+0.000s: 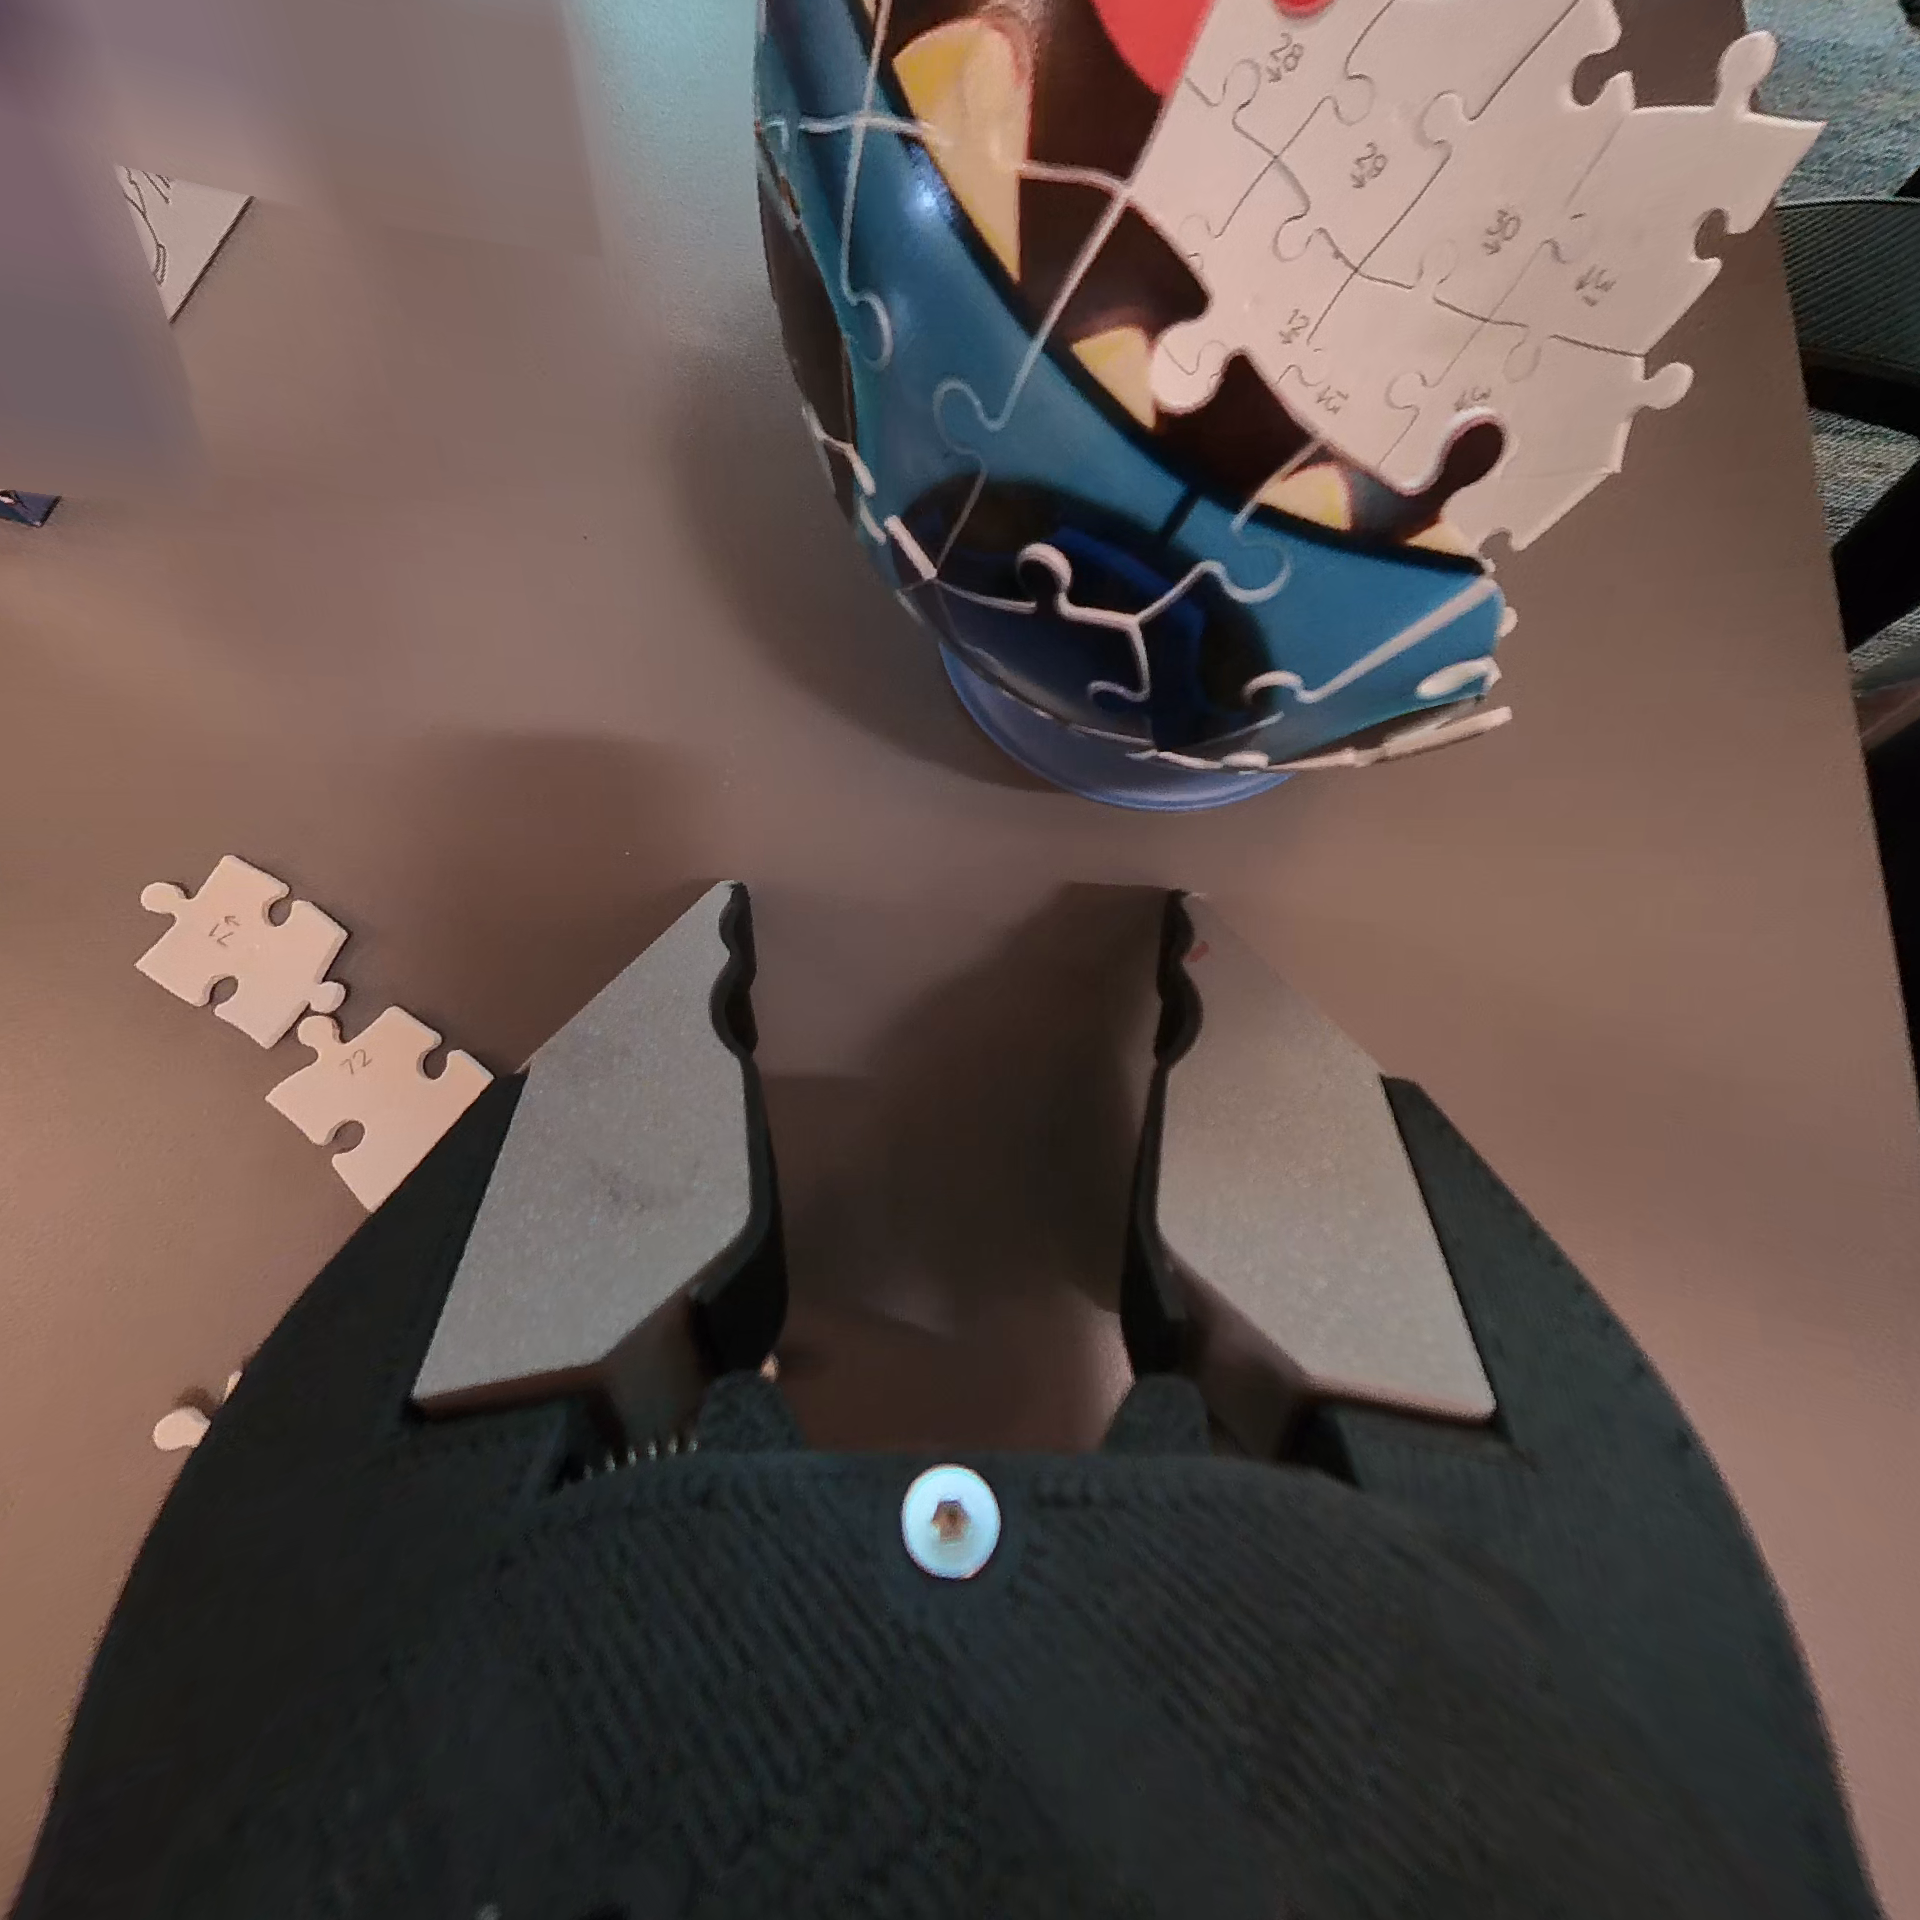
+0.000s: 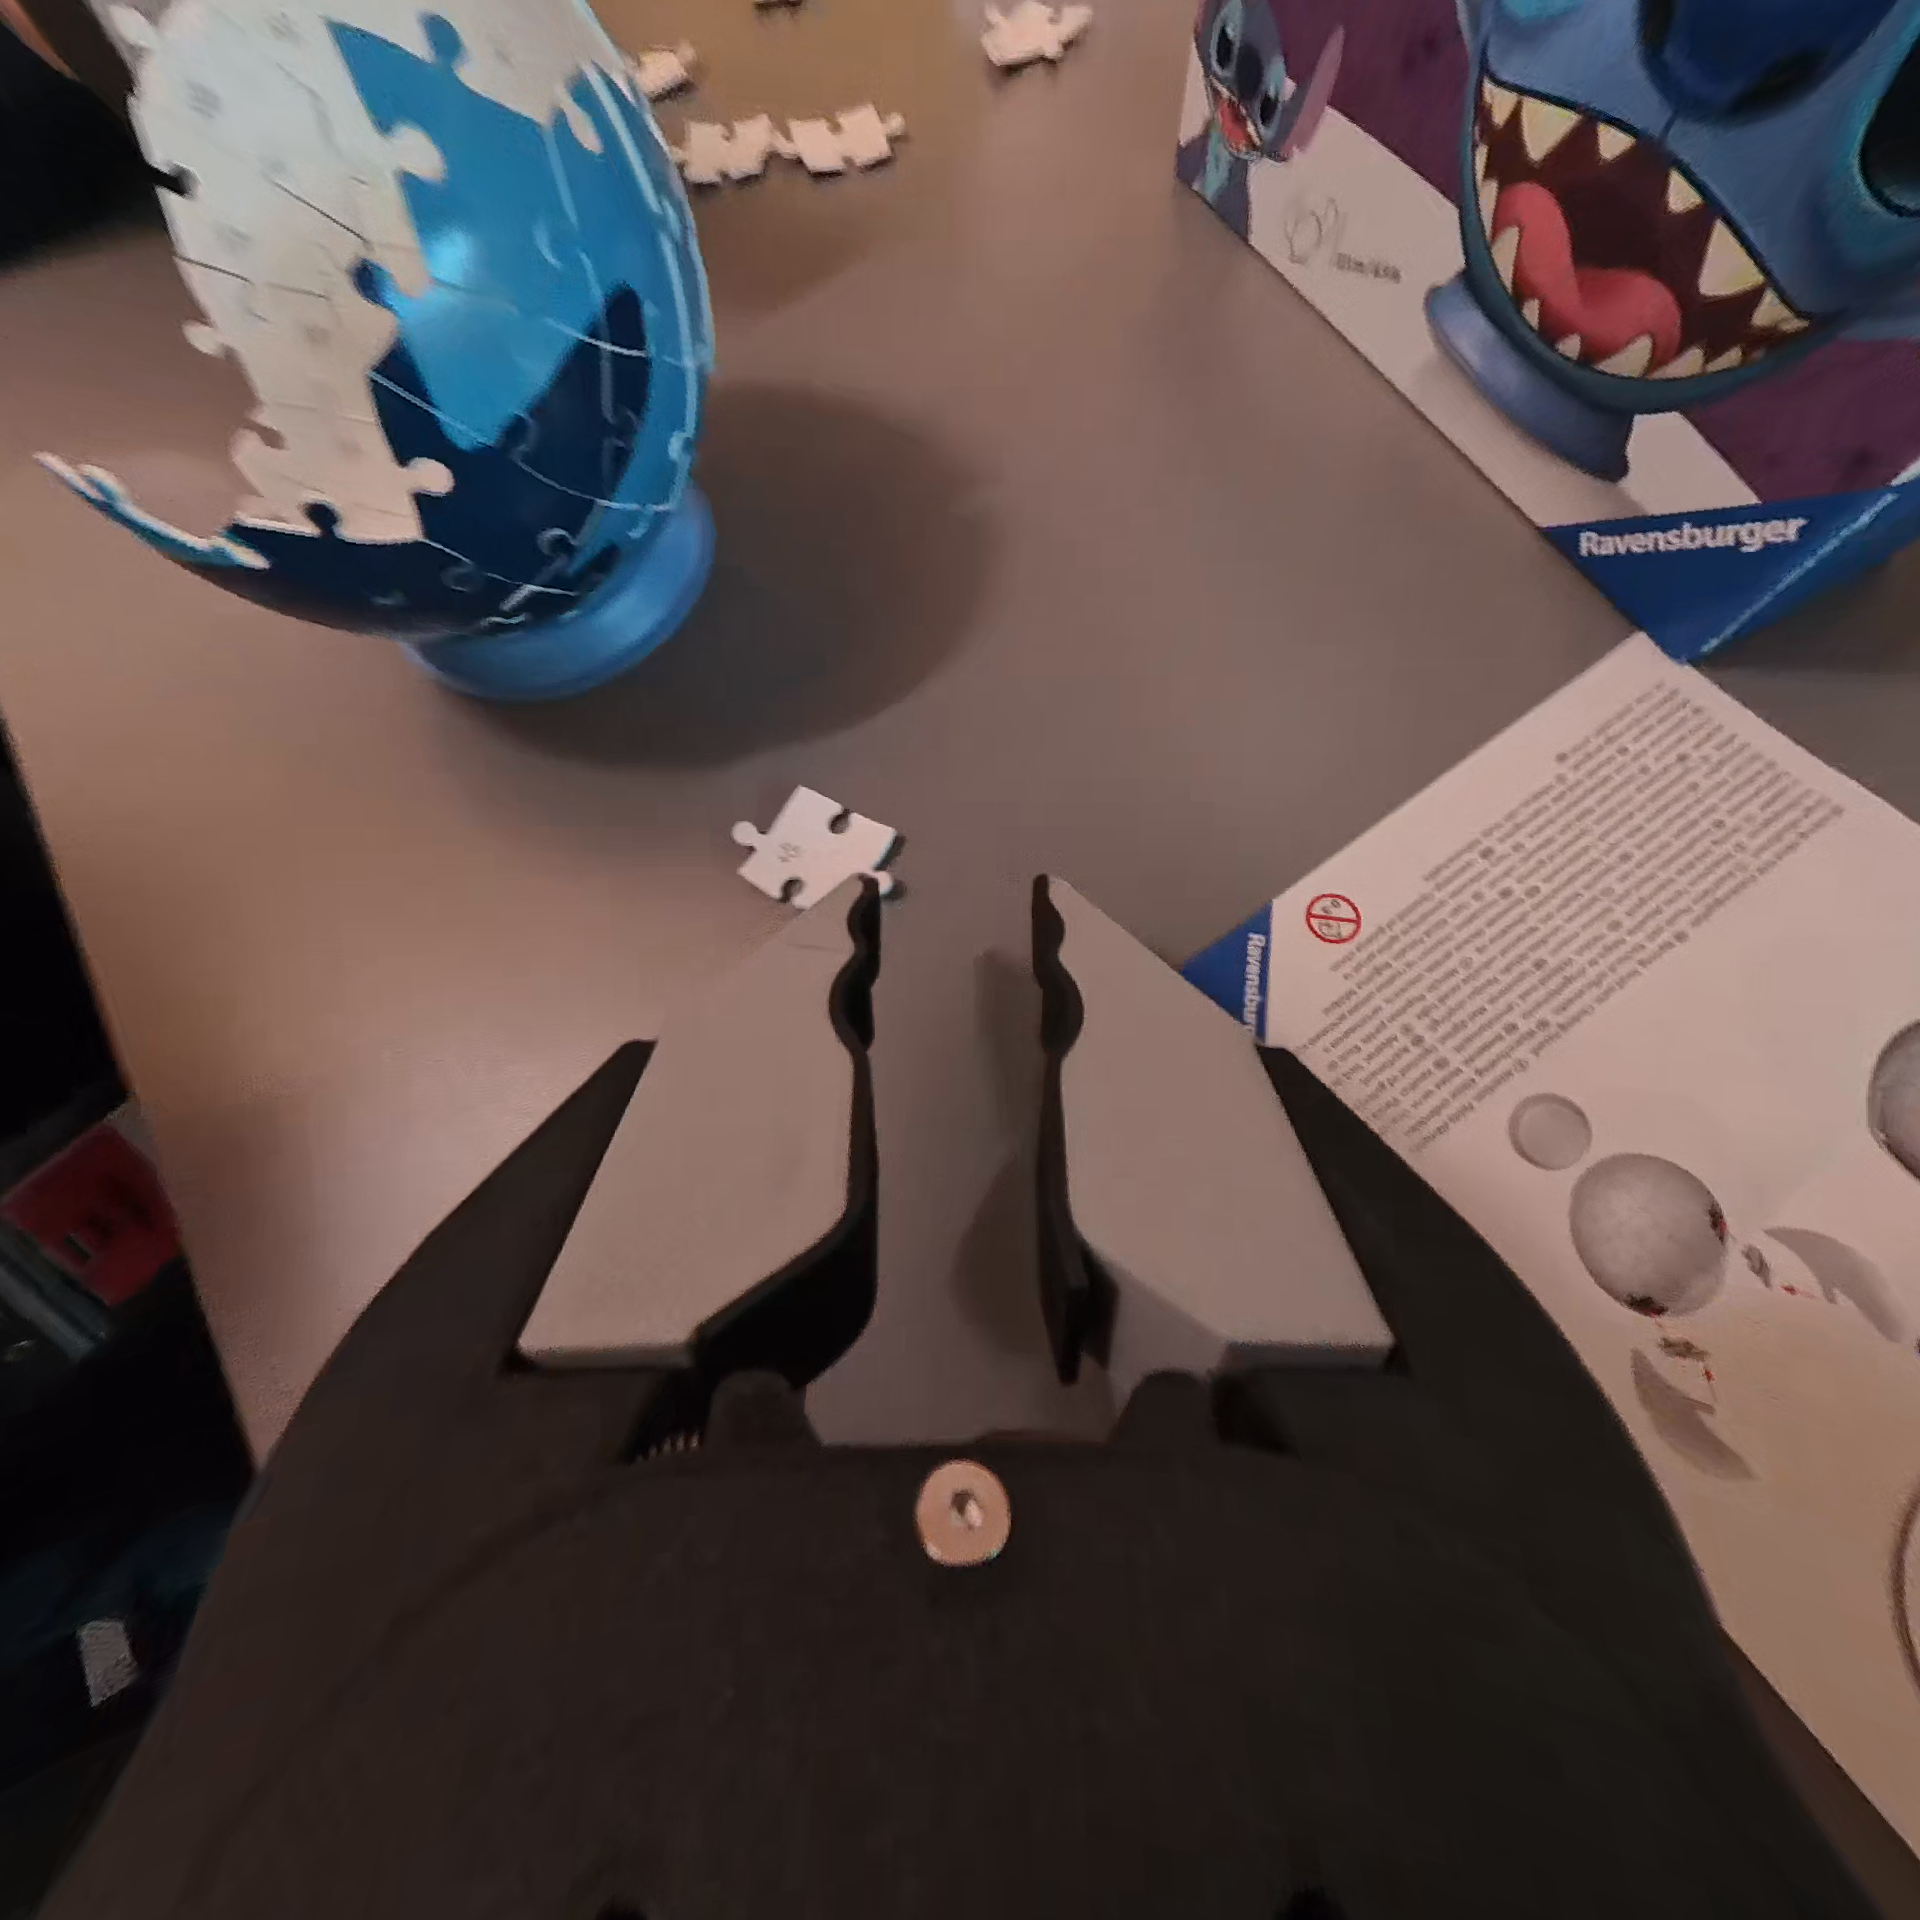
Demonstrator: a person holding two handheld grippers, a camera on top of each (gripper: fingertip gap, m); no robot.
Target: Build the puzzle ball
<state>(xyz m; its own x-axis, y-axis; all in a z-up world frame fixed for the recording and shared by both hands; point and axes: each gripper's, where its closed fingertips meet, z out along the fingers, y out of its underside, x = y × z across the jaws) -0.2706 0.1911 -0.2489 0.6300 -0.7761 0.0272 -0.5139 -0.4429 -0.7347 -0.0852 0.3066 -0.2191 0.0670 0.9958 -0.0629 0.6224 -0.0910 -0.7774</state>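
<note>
The half-built puzzle ball (image 1: 1039, 436) stands on a blue ring stand (image 1: 1101, 764), its white inner side showing at the upper right. In the right wrist view the ball (image 2: 468, 343) stands at the upper left on its stand (image 2: 582, 623). My left gripper (image 1: 961, 914) is open and empty, a little short of the ball. My right gripper (image 2: 954, 899) is open and empty; its left fingertip (image 2: 864, 904) is just beside a single white puzzle piece (image 2: 816, 847) lying face down on the table.
Two white pieces (image 1: 301, 997) lie left of my left gripper, another (image 1: 192, 1423) peeks out beside it. The puzzle box (image 2: 1621, 312) and an instruction sheet (image 2: 1621, 1039) lie to the right. More loose pieces (image 2: 790, 140) lie far back. The table edge (image 1: 1829, 582) is at the right. The left gripper's tips are roughly 25 centimetres from the right gripper's. The single white puzzle piece (image 2: 816, 847) lies some 4 centimetres from my right tips, 20 centimetres from my left tips.
</note>
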